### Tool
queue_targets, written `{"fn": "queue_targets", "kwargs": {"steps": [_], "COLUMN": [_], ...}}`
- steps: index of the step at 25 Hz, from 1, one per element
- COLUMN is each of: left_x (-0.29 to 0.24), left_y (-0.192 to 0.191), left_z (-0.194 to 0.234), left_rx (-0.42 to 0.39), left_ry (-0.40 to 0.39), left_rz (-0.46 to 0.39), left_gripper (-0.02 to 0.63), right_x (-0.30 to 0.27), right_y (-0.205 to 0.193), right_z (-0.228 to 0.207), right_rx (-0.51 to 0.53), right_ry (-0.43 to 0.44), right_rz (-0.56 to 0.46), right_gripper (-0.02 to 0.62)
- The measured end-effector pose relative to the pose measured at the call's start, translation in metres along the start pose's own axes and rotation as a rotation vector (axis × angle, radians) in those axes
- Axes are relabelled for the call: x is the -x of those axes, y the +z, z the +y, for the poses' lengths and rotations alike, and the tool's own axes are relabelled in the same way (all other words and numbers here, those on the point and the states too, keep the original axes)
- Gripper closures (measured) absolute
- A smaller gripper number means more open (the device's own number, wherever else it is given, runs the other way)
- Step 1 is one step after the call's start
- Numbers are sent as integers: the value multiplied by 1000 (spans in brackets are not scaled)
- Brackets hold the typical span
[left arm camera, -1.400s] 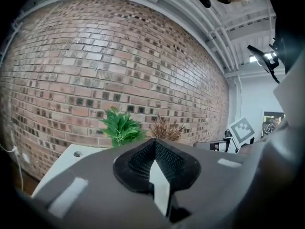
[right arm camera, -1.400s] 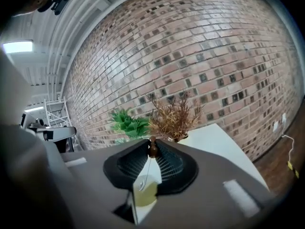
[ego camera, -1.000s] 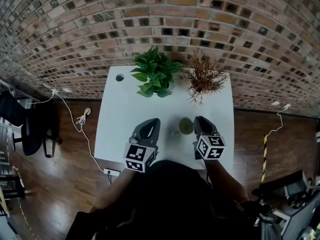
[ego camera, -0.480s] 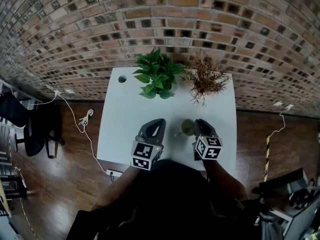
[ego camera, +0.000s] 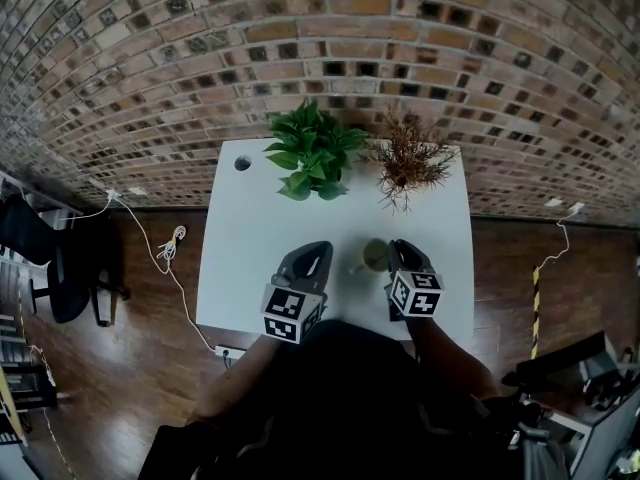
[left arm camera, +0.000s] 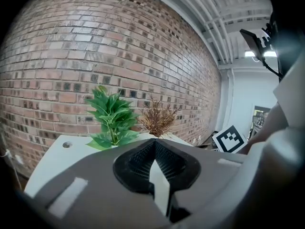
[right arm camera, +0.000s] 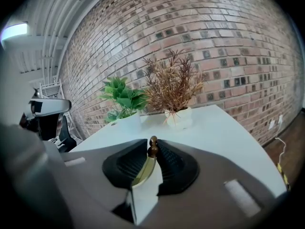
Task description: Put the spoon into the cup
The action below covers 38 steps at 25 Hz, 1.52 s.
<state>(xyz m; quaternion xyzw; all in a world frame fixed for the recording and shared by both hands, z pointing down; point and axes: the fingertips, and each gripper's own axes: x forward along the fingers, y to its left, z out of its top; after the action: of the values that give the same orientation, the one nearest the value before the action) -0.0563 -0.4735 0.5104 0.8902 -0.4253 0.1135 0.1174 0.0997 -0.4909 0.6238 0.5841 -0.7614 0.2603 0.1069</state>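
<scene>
An olive cup (ego camera: 372, 255) stands on the white table (ego camera: 250, 238) between my two grippers. My right gripper (ego camera: 397, 247) is at the cup's right side. In the right gripper view, the spoon's brown knobbed handle end (right arm camera: 152, 147) sits between the tips of the right gripper (right arm camera: 153, 152). Its gold shaft (right arm camera: 143, 170) runs down through the gap. The jaws are opening, with the knob still touching the pads. My left gripper (ego camera: 318, 252) rests left of the cup, jaws shut and holding nothing; its tips (left arm camera: 155, 142) meet.
A green leafy plant (ego camera: 312, 148) and a dried brown plant (ego camera: 405, 163) stand in white pots at the table's far edge by the brick wall. A round cable hole (ego camera: 242, 163) is in the far left corner. A cable (ego camera: 165, 243) lies on the floor at the left.
</scene>
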Motion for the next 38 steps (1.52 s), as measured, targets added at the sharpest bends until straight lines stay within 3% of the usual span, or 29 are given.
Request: {"fn": "queue_targets", "kwargs": {"steps": [2,5,10,14,19,23,25,27,32,36,38], "left_x": [2,8,22,37,56,70,76,81,97,108,113], "left_y": [-1,1,4,11,18,12,12,9,0,5,12], "left_z": [1,3,4,-4,-12,-30,-40,-48,-64,-97,-109], "left_rx": [2,2,15,-94,-142,-180,-174,-172,-103,-63,2], "left_ry": [-2,-6,-27,-49,-94,-206,-266,-298,-260,-247,-217], "left_rz": [-2,-13,-28,-58,-116,-133,-151,-149,-74,-88,-129], "left_gripper": [612,612,612,612,612,612,612,612,612,612,612], "right_x": [1,7,29,50,84,111,125,139,169,201,220], "right_y": [0,7,17,24,29,33,38,41,43,43,39], "right_z": [0,3,-2,-4,4,15,19,26,34,21,5], "right_rx": [10,9,-3,-32,-44,-58,-61,-66,-66,-67,-42], "right_ry": [4,7,-43,-82,-118,-133,-141,-134,-81,-51,-79], "right_rz": [12,1,-27,-53,-73,-93,-117,-138,-166,-196,-182], "right_gripper": [460,422,403,403,408,430,503,526,543,586,588]}}
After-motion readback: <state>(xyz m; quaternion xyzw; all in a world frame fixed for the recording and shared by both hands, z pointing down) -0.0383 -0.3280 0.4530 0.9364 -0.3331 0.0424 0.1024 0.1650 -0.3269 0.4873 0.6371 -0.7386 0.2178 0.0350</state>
